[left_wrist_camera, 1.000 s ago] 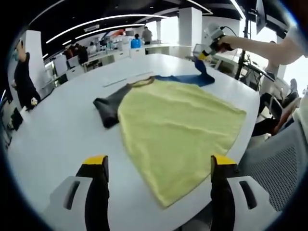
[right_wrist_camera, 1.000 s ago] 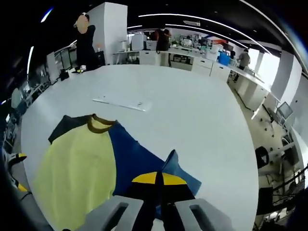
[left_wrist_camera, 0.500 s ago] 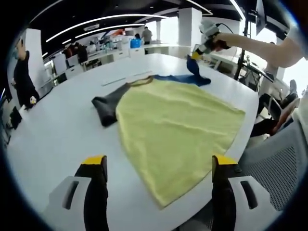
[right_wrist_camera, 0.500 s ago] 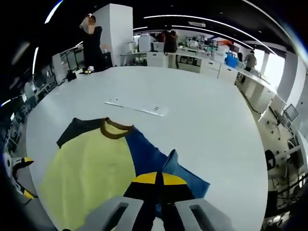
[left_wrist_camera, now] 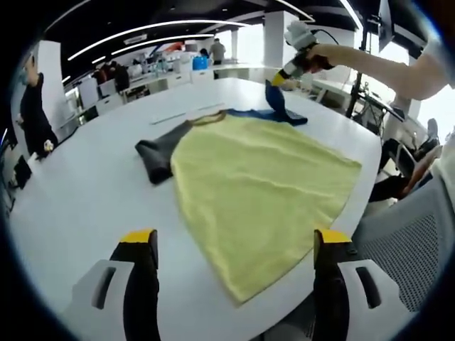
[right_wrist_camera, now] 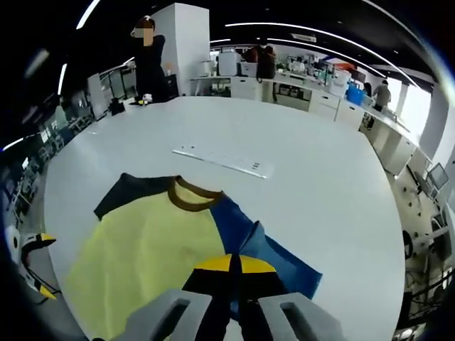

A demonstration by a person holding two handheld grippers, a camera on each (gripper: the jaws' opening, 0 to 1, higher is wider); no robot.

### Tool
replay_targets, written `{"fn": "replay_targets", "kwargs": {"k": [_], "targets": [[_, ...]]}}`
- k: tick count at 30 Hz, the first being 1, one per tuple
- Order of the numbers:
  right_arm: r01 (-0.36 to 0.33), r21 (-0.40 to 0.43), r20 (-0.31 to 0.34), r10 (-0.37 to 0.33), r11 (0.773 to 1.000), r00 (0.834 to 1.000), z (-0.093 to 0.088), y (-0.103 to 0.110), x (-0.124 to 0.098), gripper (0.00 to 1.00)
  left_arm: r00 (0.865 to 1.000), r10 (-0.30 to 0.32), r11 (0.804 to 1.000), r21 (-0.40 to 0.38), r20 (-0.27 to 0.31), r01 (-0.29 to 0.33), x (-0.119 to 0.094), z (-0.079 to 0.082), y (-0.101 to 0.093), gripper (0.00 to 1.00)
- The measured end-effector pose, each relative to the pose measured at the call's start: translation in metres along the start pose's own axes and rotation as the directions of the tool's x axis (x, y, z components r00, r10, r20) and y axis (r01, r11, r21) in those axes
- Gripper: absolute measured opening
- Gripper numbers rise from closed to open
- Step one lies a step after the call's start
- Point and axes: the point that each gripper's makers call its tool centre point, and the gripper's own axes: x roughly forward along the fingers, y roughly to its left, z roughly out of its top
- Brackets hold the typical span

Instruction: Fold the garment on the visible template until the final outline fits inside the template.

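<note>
A yellow T-shirt [left_wrist_camera: 259, 185] lies flat on the white table [left_wrist_camera: 78, 206], with a dark grey sleeve [left_wrist_camera: 158, 158] and a brown collar [right_wrist_camera: 190, 199]. Its blue sleeve [right_wrist_camera: 249, 238] is lifted off the table, and my right gripper [right_wrist_camera: 233, 268] is shut on its cuff. That gripper [left_wrist_camera: 279, 79] also appears at the far side of the shirt in the left gripper view, held by a hand. My left gripper [left_wrist_camera: 231, 245] stands open above the shirt's hem, holding nothing. The left gripper [right_wrist_camera: 32, 264] also peeks in at the table's edge in the right gripper view.
A flat white strip [right_wrist_camera: 224, 160] lies on the table beyond the collar. The table's near edge [left_wrist_camera: 355, 213] runs just right of the hem, with a mesh chair [left_wrist_camera: 409, 241] beside it. People and desks [right_wrist_camera: 153, 57] stand at the far side of the room.
My right gripper has carried the blue sleeve inward, toward the collar and over the shirt. The left gripper has stayed where it was.
</note>
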Motion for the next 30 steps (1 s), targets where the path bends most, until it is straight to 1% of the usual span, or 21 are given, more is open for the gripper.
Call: {"fn": "replay_targets", "kwargs": {"k": [6, 11, 14, 16, 19, 21, 26, 30], "targets": [[-0.022, -0.036, -0.01, 0.021, 0.999, 1.0, 0.007, 0.019, 0.008, 0.0, 1.0, 0.001, 1.0, 0.001, -0.009, -0.001, 0.001, -0.002, 0.001, 0.86], [-0.038, -0.043, -0.009, 0.038, 0.998, 0.999, 0.013, 0.03, 0.012, 0.0, 1.0, 0.0, 1.0, 0.002, -0.012, 0.0, 0.001, -0.002, 0.001, 0.86], [-0.049, -0.053, -0.023, 0.048, 0.997, 0.999, 0.014, 0.037, 0.014, 0.0, 1.0, 0.004, 1.0, -0.001, -0.022, -0.004, 0.001, -0.004, 0.002, 0.86], [-0.054, -0.067, -0.027, 0.052, 0.996, 0.998, 0.016, 0.042, 0.016, 0.0, 1.0, 0.004, 1.0, -0.007, -0.017, -0.004, 0.0, -0.004, 0.002, 0.86], [-0.067, -0.071, -0.028, 0.065, 0.995, 0.998, 0.022, 0.05, 0.02, 0.0, 1.0, 0.008, 1.0, -0.011, -0.022, -0.008, -0.001, -0.006, 0.003, 0.86], [-0.081, -0.045, -0.016, 0.081, 0.996, 0.997, 0.028, 0.057, 0.022, 0.0, 1.0, 0.011, 1.0, -0.016, -0.025, -0.011, -0.001, -0.007, 0.003, 0.86], [-0.123, -0.051, -0.022, 0.122, 0.991, 0.992, 0.034, 0.078, 0.03, 0.0, 1.0, 0.018, 1.0, -0.023, -0.018, -0.018, -0.002, -0.006, 0.004, 0.86], [-0.149, -0.055, -0.025, 0.148, 0.987, 0.989, 0.038, 0.093, 0.033, 0.0, 1.0, 0.014, 1.0, -0.025, -0.027, -0.015, -0.001, -0.009, 0.005, 0.86]]}}
